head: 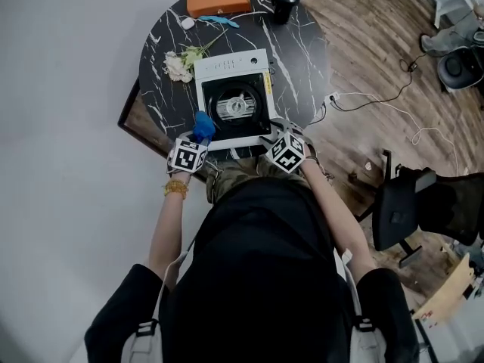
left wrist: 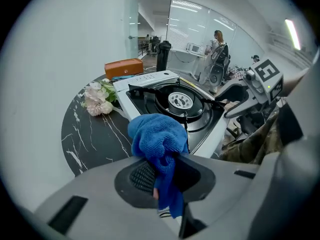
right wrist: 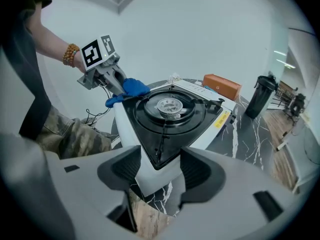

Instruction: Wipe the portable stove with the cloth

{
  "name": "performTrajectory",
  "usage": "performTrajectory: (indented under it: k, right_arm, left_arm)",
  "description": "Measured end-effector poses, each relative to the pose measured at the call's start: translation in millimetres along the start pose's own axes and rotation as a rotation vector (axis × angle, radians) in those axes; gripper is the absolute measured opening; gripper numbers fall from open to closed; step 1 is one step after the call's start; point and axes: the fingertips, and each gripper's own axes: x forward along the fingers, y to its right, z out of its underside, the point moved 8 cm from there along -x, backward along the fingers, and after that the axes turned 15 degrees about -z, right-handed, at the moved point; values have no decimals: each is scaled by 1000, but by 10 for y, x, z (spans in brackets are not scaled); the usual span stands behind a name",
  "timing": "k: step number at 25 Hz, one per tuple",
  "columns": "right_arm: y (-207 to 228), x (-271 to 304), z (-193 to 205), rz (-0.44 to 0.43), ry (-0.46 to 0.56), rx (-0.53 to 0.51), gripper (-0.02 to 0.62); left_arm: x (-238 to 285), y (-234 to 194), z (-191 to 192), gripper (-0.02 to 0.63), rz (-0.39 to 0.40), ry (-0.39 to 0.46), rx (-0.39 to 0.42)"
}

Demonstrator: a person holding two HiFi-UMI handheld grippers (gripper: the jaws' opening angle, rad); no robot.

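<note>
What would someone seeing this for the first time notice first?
The white portable stove with its black burner well sits at the near edge of the round black marble table. A bright blue cloth is clamped in the left gripper at the stove's near left corner. The right gripper stands open astride the near right corner.

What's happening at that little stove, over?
Left gripper shut on blue cloth, at stove near-left corner. Right gripper open around its near-right corner. Flowers beside stove, off it.
</note>
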Motion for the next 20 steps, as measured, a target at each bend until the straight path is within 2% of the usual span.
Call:
performTrajectory:
  k: [5, 7, 9, 10, 11, 13, 16, 18, 20]
  right_arm:
    - [-27, -3, 6, 28, -16, -25, 222]
    - [-97, -34, -69, 87, -6, -129, 222]
    - [-235, -104, -228, 114, 73, -258, 222]
    - [-316, -140, -335, 97, 131, -303, 222]
    - [-399, -168, -447, 65, 188, -335, 222]
    - [-563, -182, -646, 0, 267, -408, 222]
    - [-786, -98, -852, -27, 283, -570, 222]
    - [-880, -12, -940, -13, 271, -642, 232]
    - [-930, 39, -1008, -10, 283, -661, 236]
  left_arm:
    - [-75, 129, 165, 69, 21, 6, -54]
    - [-134, 116, 207, 71, 60, 35, -133]
    - [-263, 81, 225, 71, 99, 104, -241]
    - [-344, 76, 211, 71, 123, 146, -278]
    - [-423, 92, 176, 71, 160, 185, -297]
    - [-547, 201, 49, 71, 284, 242, -289]
    - [-675, 403, -177, 72, 482, 286, -251]
    - [-720, 422, -251, 71, 538, 296, -257]
    - [-719, 383, -253, 71, 586, 295, -301]
